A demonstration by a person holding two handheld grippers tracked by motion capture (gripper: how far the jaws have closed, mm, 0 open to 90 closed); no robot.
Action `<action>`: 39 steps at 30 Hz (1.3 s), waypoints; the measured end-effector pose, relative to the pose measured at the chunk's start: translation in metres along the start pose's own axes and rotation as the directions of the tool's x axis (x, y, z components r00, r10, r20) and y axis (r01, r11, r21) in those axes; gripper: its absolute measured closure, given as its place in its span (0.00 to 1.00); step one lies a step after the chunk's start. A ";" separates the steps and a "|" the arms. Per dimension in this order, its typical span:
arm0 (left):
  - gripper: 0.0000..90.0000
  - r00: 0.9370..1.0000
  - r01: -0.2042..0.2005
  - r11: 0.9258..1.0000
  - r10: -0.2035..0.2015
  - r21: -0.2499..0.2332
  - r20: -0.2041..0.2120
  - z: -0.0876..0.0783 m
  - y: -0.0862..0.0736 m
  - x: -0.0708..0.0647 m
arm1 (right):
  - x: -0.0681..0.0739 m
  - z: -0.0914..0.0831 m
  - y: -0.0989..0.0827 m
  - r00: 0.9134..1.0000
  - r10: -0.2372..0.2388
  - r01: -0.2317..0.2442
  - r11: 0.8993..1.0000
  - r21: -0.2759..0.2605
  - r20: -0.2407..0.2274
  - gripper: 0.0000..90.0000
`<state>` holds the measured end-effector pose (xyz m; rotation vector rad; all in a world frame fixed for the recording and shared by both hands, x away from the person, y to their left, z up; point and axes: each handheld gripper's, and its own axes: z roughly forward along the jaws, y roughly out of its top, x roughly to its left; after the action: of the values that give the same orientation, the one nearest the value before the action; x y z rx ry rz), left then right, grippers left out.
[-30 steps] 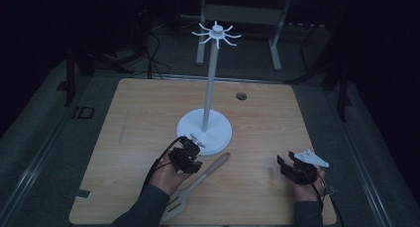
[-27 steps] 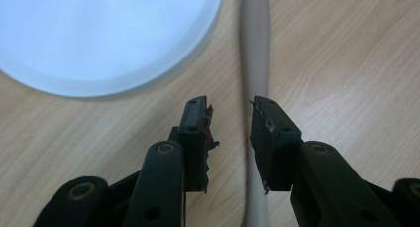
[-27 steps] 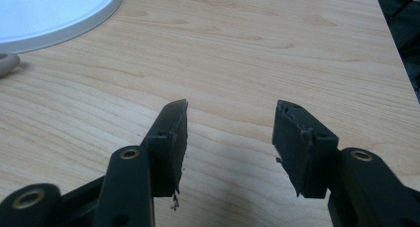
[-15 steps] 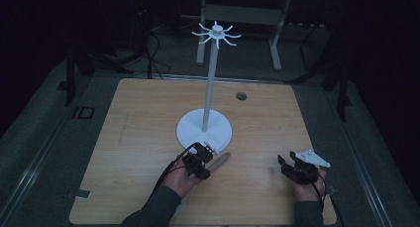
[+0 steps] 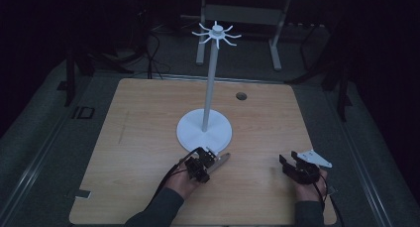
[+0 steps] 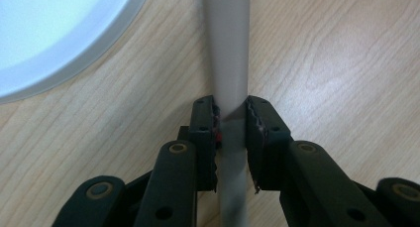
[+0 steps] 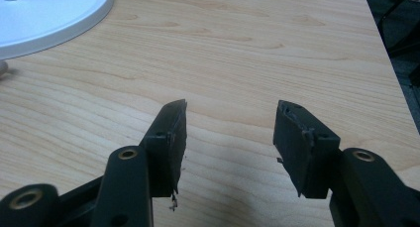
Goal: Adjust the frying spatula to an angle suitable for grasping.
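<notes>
Dark room all around, and my light wooden bench (image 5: 148,138) sits in the middle. Nearest me, my left tongs (image 6: 232,119) have just squeezed shut on the flat grey spatula handle (image 6: 228,63), so I can lift it. It lies on the bench beside the white round stand base (image 6: 44,33). My right tongs (image 7: 229,119) wait apart, holding nothing. Farther off, the tall white hook stand (image 5: 212,78) is likely where it hangs.

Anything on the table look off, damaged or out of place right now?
Nothing stands out. The white stand is upright on the wooden table; the left gripper has just closed on the flat grey handle lying beside its base. The right gripper rests open.
</notes>
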<state>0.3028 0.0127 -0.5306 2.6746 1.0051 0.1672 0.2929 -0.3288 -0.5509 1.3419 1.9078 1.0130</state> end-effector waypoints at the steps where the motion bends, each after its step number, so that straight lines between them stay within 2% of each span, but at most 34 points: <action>1: 0.84 1.000 -0.025 1.000 0.025 0.008 -0.007 -0.001 -0.001 0.000 | 0.000 0.000 0.000 1.000 0.001 -0.001 1.000 0.000 0.000 0.52; 5: 0.84 0.999 -0.043 0.999 0.043 0.016 -0.031 -0.007 -0.005 0.005 | 0.000 0.000 0.000 1.000 0.004 -0.004 1.000 -0.001 0.001 0.52; 9: 0.84 0.998 -0.013 1.000 0.013 0.005 -0.063 -0.014 -0.009 0.016 | 0.000 0.000 0.000 1.000 0.001 -0.001 1.000 0.000 0.001 0.52; 11: 0.84 0.998 -0.013 1.000 0.013 0.005 -0.063 -0.014 -0.009 0.016 | 0.000 0.000 0.000 1.000 0.000 0.000 1.000 0.000 0.001 0.52; 12: 0.84 0.996 0.034 0.999 -0.035 -0.011 -0.087 -0.018 -0.011 0.028 | 0.001 0.001 0.000 1.000 -0.002 0.002 1.000 0.002 0.000 0.52; 13: 0.84 0.995 0.047 0.999 -0.048 -0.015 -0.088 -0.017 -0.011 0.030 | 0.001 0.001 0.000 1.000 -0.001 0.001 1.000 0.003 0.000 0.52; 19: 0.83 0.990 0.088 0.996 -0.091 -0.026 -0.106 -0.012 -0.009 0.034 | 0.001 0.001 0.000 1.000 -0.001 0.001 1.000 0.004 -0.001 0.52; 26: 0.83 0.990 0.109 0.993 -0.112 -0.034 -0.090 -0.008 -0.008 0.038 | 0.001 0.001 0.000 1.000 -0.002 0.002 1.000 0.004 -0.003 0.51; 32: 0.81 0.989 0.122 0.992 -0.123 -0.010 -0.082 -0.001 -0.005 0.040 | 0.002 0.001 0.000 1.000 -0.003 0.003 1.000 0.003 -0.003 0.51; 39: 0.81 0.989 0.128 0.991 -0.130 -0.023 -0.065 0.000 -0.005 0.042 | 0.001 0.001 0.000 1.000 -0.001 0.001 1.000 0.004 -0.002 0.51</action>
<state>0.3309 0.0441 -0.5316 2.5925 1.1868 0.2383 0.2935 -0.3277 -0.5518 1.3426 1.9128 1.0116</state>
